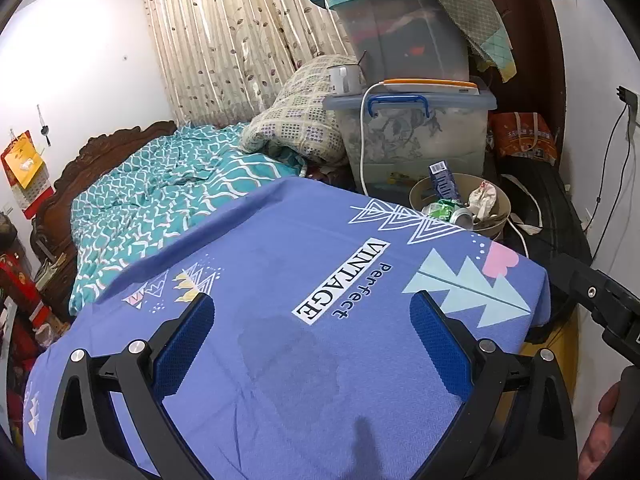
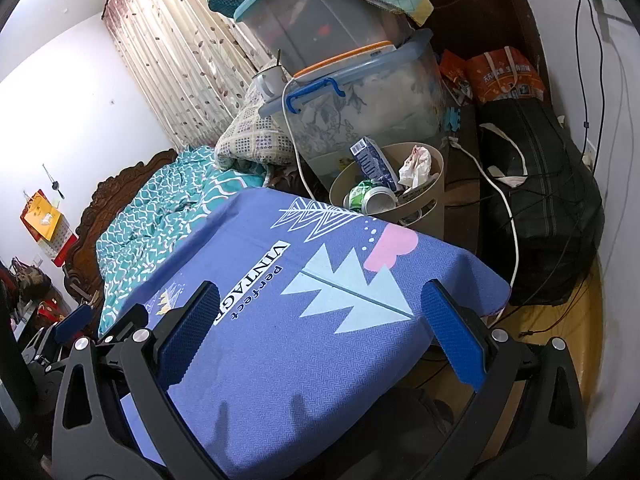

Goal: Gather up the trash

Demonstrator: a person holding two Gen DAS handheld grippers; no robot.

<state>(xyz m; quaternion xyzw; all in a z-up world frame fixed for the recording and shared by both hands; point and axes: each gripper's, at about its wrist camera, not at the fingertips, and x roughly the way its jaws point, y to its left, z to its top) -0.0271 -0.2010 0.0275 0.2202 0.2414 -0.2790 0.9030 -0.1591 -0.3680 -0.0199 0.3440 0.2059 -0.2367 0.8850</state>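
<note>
Above the blue cloth, both grippers' fingers spread wide, holding nothing.

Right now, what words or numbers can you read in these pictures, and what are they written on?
"VINTAGE": black letters in a white box on the purple printed cloth that covers the table.
"Perfect": dark letters beside it on the same cloth.
Orange woven bag: printed characters, too blurred to read.
Blue carton in the beige round bin: a barcode and print, too small to read.
Green crushed can: label unreadable.
</note>
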